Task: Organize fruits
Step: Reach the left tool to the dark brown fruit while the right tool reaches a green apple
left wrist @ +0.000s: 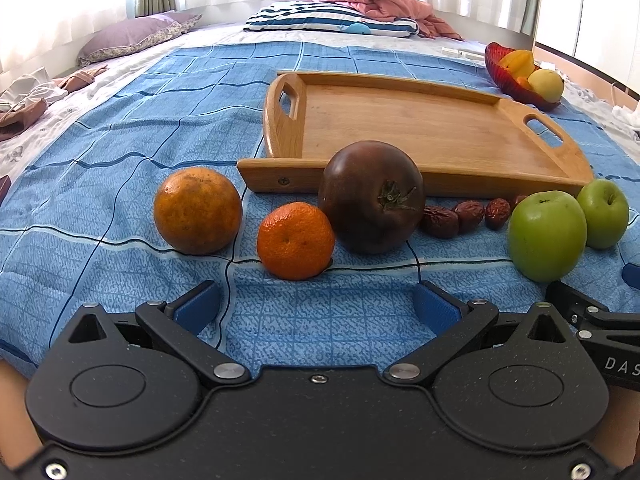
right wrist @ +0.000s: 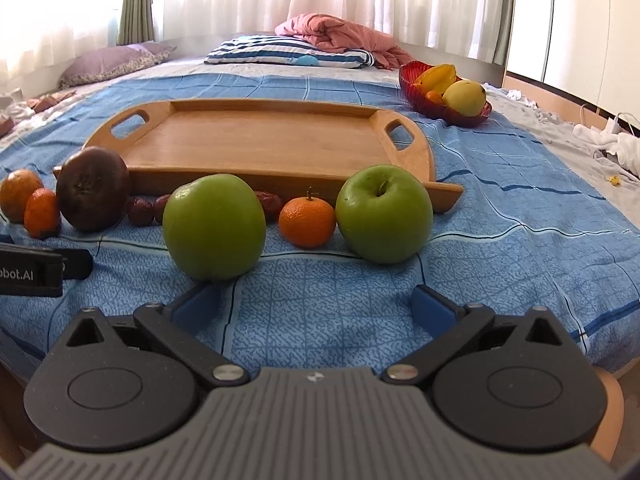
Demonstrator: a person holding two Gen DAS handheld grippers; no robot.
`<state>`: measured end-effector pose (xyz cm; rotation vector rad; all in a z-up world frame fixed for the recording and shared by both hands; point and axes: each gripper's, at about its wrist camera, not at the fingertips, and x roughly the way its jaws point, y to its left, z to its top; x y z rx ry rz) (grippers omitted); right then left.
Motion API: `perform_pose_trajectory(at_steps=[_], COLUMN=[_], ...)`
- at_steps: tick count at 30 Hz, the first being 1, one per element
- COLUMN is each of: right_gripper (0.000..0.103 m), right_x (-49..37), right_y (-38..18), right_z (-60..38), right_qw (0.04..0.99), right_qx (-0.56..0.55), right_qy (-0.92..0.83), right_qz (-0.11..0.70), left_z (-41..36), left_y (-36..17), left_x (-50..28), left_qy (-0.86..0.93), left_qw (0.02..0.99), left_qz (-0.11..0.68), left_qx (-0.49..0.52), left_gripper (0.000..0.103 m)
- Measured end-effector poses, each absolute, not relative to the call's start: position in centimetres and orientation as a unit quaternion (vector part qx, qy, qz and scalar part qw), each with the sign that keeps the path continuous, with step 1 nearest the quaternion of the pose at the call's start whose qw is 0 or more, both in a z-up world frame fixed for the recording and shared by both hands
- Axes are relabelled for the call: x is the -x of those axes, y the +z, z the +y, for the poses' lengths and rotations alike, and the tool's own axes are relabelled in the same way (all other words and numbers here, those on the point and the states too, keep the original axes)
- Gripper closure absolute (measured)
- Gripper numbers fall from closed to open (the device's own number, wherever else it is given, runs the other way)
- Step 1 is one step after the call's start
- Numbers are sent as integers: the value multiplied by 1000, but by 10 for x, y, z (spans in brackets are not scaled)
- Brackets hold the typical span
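Observation:
An empty wooden tray (left wrist: 420,128) (right wrist: 260,140) lies on a blue bedspread. In front of it lies a row of fruit: a large orange (left wrist: 198,210), a small mandarin (left wrist: 295,240), a dark brown tomato-like fruit (left wrist: 371,196) (right wrist: 93,194), several red dates (left wrist: 466,216), and two green apples (left wrist: 546,236) (left wrist: 603,213). The right wrist view shows the apples (right wrist: 214,226) (right wrist: 384,213) with another mandarin (right wrist: 307,221) between them. My left gripper (left wrist: 318,308) is open and empty, just short of the mandarin. My right gripper (right wrist: 318,308) is open and empty, just short of the apples.
A red bowl (right wrist: 476,118) (left wrist: 504,76) with yellow fruit stands at the back right. Pillows (left wrist: 132,38) and a pink blanket (left wrist: 384,4) lie at the head of the bed. Clothes lie at the left (left wrist: 24,104) and right (right wrist: 608,140) edges.

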<state>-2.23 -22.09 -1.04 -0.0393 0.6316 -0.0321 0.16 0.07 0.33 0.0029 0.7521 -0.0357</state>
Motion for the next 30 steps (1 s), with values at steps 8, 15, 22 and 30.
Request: perform_pose_trajectory(at_steps=[8,15,22,30], right_gripper=[0,1,14,30], right_x=[33,33,26,20], right_y=[-1,15,16,8], right_z=[-223,-233,-244,-254], right_qw=[963,973,971,966], right_qx=[17,12,-5,-14], right_qy=[-18,-19,-20,-42], right_qz=[269,230,238,255], left_z=[1,-6,-13,-25], left_y=[20,35,36,33], left_x=[2,5,6,8], left_qy=[-29,-45,-81,-74], left_qw=[937,946,944,946], left_qz=[348,321,318,315], left_qx=[1,1,21,-7], left_gripper=[0,0,6,9])
